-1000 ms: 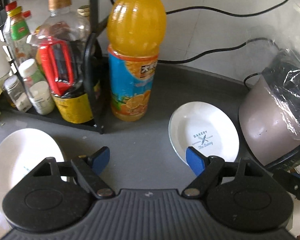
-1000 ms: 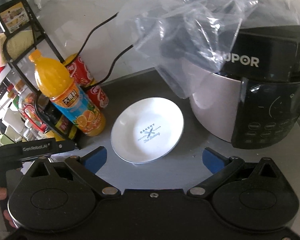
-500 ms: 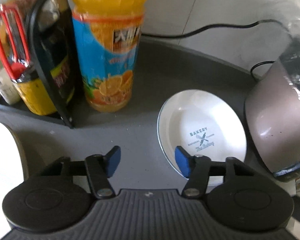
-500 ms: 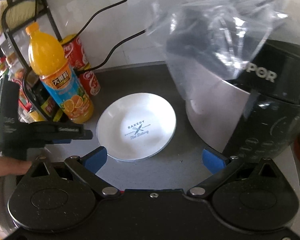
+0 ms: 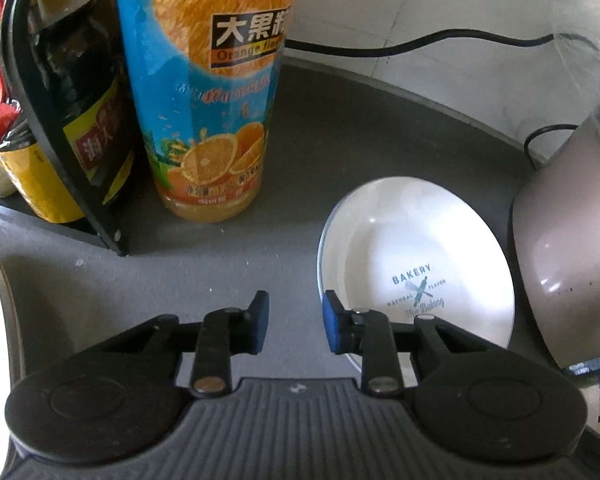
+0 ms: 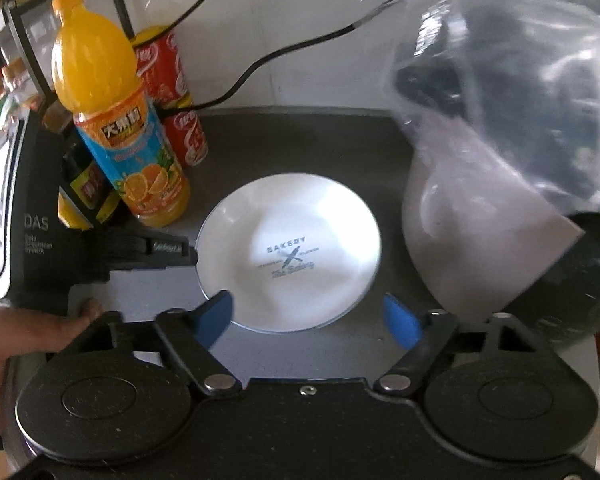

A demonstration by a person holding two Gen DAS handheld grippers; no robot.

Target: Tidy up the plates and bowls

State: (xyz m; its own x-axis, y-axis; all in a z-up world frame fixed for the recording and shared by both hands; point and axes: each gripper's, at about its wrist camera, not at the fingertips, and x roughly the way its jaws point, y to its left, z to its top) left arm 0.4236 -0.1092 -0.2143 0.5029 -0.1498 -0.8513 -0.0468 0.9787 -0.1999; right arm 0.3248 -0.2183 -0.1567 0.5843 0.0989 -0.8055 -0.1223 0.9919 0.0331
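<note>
A white plate (image 6: pixel 288 252) with "BAKERY" printed in it is being seen lying flat on the dark tabletop (image 5: pixel 340 140). It is lying between an orange juice bottle (image 5: pixel 208 92) and a rice cooker (image 6: pixel 480 240) that is being covered by a clear plastic bag (image 6: pixel 520 80).

The left gripper (image 5: pixel 294 320) is being held low at the plate's left edge. Its jaws have just been closing and are now being kept narrow. One blue pad is sitting right at the plate's rim, but whether the rim is being pinched cannot be told.

The right gripper (image 6: pixel 312 320) is being held over the plate's near edge. Its jaws have just been closing too, but are still being kept wide, with the plate's near rim lying between them and not being pressed.

Two red cans (image 6: pixel 172 92) are being seen behind the bottle.
</note>
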